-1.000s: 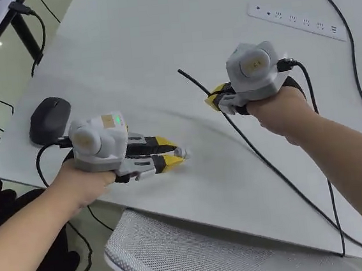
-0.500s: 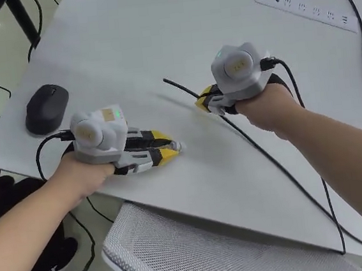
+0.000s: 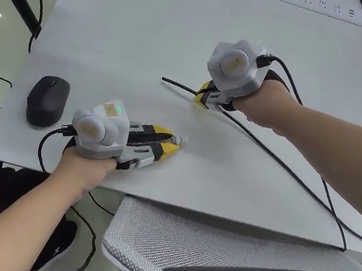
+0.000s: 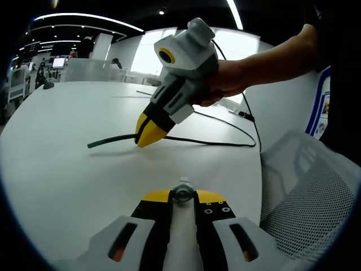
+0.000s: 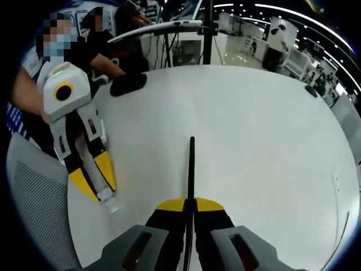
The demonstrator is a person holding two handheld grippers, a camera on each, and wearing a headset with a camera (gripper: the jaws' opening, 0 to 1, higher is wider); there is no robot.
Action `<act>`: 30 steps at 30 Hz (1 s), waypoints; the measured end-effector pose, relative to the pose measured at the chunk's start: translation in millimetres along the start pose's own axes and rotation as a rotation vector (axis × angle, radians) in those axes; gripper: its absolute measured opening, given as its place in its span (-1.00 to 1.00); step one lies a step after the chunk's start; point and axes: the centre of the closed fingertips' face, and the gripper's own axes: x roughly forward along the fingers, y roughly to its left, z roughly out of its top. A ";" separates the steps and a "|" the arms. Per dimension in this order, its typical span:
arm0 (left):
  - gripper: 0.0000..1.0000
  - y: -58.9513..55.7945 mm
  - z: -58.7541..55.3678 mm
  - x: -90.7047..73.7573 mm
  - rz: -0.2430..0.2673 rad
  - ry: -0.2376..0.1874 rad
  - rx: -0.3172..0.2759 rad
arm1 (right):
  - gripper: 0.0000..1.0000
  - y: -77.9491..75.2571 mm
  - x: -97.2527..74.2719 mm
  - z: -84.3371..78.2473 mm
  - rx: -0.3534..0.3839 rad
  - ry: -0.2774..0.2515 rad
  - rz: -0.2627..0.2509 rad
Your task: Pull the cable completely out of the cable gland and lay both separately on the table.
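Cable gland is clamped in the closed left gripper, lower centre of frame; cable is pinched by right gripper, mid-frame, already free of gland; next, both are to be released onto desk, apart.

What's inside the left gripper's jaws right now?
A small grey cable gland, pinched at the tips of the left gripper. Its rear part is hidden between the jaws. The cable is in the right gripper, apart from it.
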 end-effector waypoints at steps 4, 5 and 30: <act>-0.69 3.0 -1.6 -0.5 0.005 0.001 0.008 | -0.99 0.8 1.5 -0.9 -0.012 0.006 0.000; -0.69 3.3 -2.2 -0.5 0.004 0.002 0.009 | -0.98 0.8 1.8 -1.4 -0.011 0.008 -0.001; -0.59 8.1 -3.4 -0.7 0.000 0.025 0.001 | -0.62 3.7 -30.5 14.3 0.019 -0.058 -0.043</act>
